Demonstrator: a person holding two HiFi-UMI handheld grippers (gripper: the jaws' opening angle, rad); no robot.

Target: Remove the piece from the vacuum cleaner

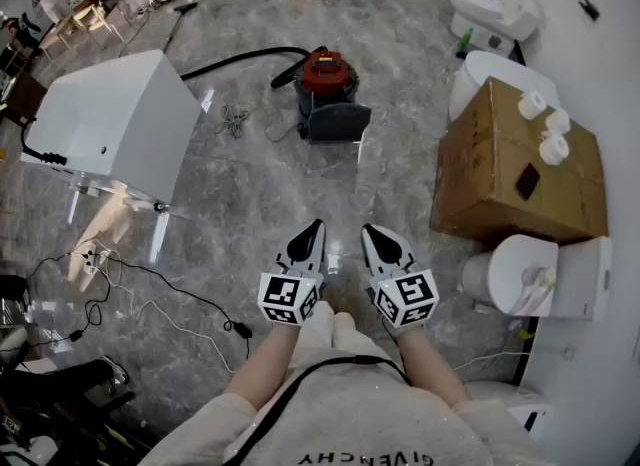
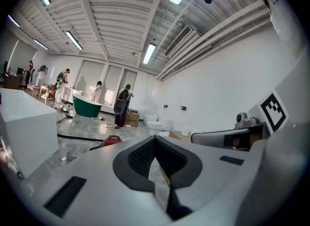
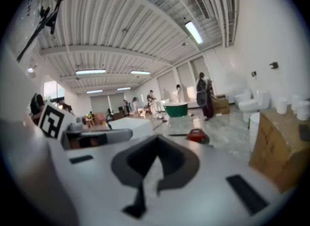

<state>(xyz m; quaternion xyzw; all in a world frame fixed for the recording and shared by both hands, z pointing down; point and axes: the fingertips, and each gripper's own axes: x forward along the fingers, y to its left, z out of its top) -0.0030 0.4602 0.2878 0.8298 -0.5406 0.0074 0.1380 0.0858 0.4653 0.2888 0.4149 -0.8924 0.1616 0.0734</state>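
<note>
Head view: vacuum cleaner (image 1: 328,94) sits on the floor (image 1: 250,204) straight ahead, well apart from both grippers and roughly on the line between them. Left gripper (image 1: 314,232) and right gripper (image 1: 372,236) are side by side, both pointing at it, neither clearly nearer. Its long axis runs toward the person, red top far, grey front end near, and the black hose (image 1: 240,57) trails off left. Which piece comes off I cannot tell. Left gripper view: fingers (image 2: 140,158) closed together, nothing between them. The vacuum cleaner (image 2: 112,140) is far off, just left of the tips. Right gripper view: fingers (image 3: 172,164) closed together too, empty. The vacuum cleaner (image 3: 197,135) is far off, right of the tips. Likely next: walk forward to it.
</note>
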